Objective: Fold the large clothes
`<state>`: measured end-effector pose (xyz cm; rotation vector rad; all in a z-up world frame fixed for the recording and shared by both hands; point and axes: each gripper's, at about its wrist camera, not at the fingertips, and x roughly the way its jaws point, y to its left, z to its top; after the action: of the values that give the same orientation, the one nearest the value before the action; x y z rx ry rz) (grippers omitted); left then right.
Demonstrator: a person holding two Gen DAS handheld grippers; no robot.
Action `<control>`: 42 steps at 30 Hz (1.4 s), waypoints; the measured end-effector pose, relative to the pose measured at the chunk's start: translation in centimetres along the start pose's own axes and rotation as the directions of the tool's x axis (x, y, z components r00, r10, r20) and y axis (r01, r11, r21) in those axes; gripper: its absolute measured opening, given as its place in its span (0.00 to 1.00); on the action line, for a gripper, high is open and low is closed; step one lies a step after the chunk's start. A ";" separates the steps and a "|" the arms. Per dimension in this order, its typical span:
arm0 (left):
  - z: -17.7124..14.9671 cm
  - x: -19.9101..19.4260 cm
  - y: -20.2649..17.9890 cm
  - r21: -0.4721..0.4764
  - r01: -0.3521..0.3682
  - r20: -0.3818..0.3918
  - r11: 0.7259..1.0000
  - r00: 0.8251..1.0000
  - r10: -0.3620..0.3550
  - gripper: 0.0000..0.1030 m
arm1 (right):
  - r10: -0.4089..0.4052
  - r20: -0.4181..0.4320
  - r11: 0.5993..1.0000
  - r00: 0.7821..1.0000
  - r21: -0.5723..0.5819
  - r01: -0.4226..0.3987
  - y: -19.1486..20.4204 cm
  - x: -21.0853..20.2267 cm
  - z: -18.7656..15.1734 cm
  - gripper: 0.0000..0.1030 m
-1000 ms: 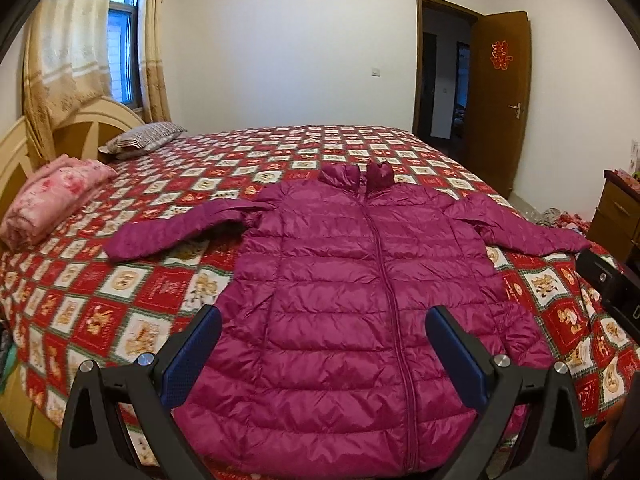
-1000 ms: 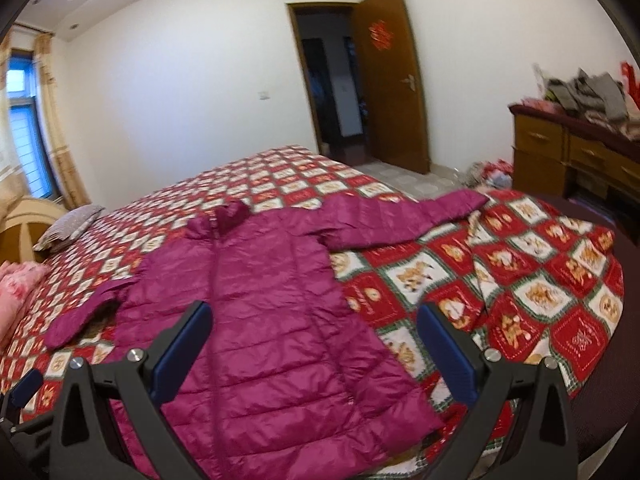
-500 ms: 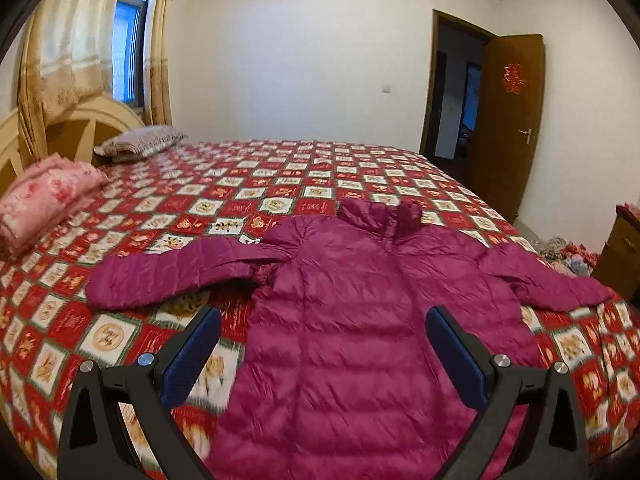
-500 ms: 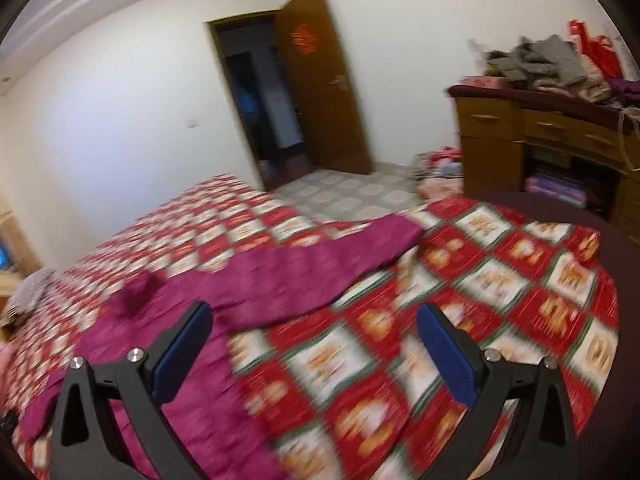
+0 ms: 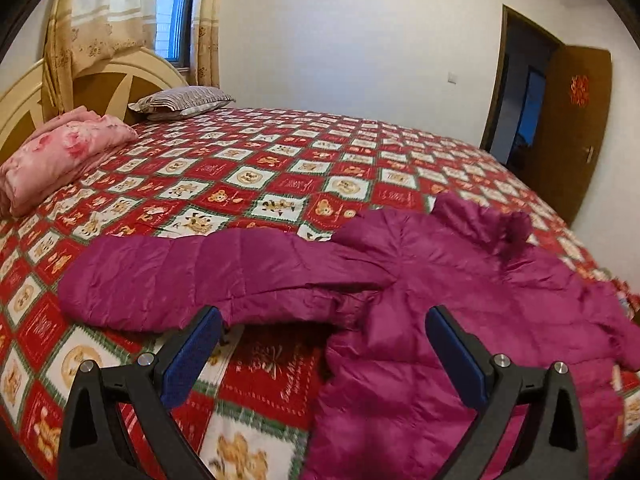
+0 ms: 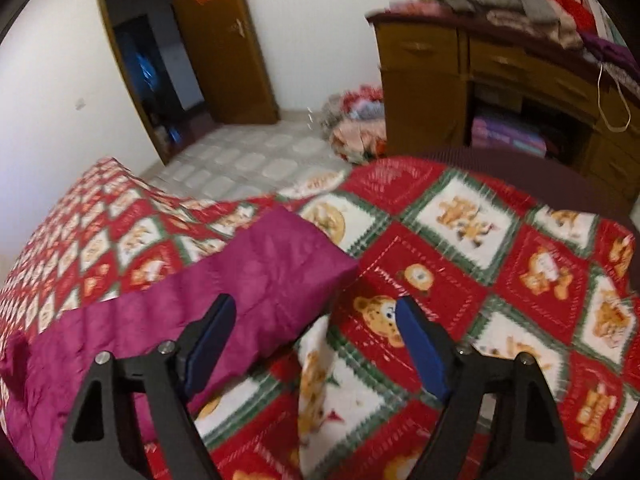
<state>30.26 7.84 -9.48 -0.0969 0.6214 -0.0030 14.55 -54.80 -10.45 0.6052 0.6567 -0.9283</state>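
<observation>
Patchwork bedspread (image 5: 256, 176) under magenta jacket (image 5: 460, 280); both grippers tilted downward (left (image 5: 322, 326) fingers spread, right (image 6: 314, 314) narrowing, empty).

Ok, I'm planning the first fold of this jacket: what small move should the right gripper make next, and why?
Probably ease the right gripper down onto the sleeve cuff. Its jaws are closing but nothing sits between them yet; the cuff lies flat on the quilt just ahead of the tips, ready to be folded inward.
</observation>
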 end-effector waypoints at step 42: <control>-5.6 4.5 3.1 -0.127 0.056 -0.105 0.990 0.992 -0.070 0.99 | 0.580 -0.268 0.505 0.769 -0.622 -0.598 34.9 -16.1 -21.9 0.10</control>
<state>30.59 10.27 -16.95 -0.2382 0.7280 -0.0314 32.30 -14.44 -6.42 0.1295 0.6876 0.0227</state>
